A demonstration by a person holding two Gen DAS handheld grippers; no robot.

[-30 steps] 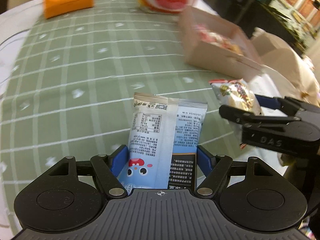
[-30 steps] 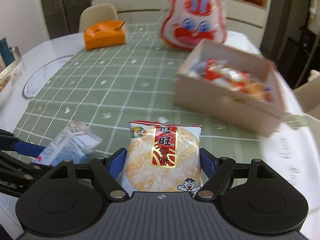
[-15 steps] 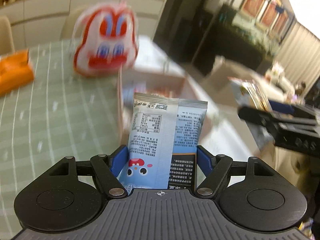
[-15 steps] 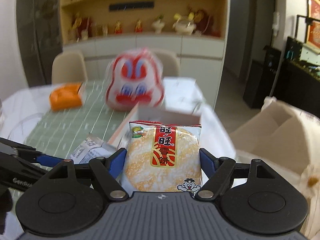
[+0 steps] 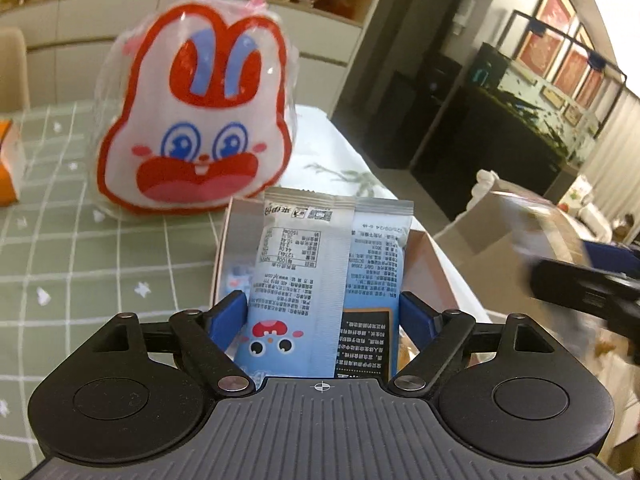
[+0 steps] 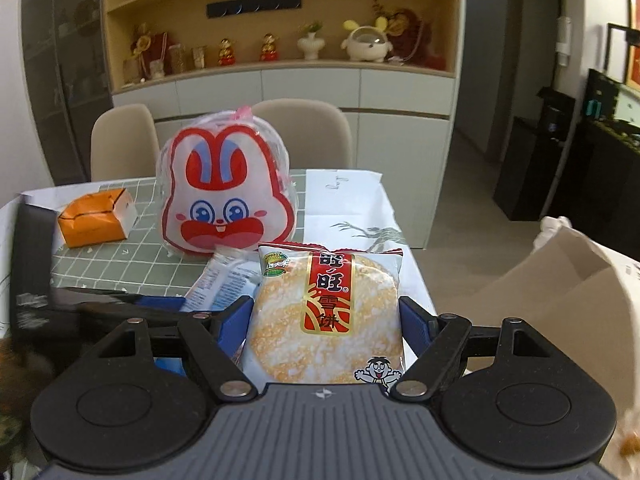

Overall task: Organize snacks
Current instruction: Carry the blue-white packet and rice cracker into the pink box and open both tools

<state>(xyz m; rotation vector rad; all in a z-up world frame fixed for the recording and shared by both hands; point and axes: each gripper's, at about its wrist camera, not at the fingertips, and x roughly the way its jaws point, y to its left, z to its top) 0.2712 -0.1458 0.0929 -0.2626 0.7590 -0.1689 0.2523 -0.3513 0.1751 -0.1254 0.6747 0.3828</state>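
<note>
My left gripper is shut on a blue and silver snack packet, held upright just above the near end of a brown snack box. My right gripper is shut on a rice cracker packet with a red label, held in the air. In the right wrist view the left gripper and its blue packet show low at the left. In the left wrist view the right gripper shows blurred at the right edge.
A large red and white rabbit-shaped bag stands on the green checked tablecloth behind the box. An orange box lies at the far left. An open cardboard carton stands off the table's right side. Chairs and a cabinet stand behind.
Both grippers have lifted and tilted up with their packets still held. The left one has swung over the near end of the snack box, closer to the rabbit bag.
</note>
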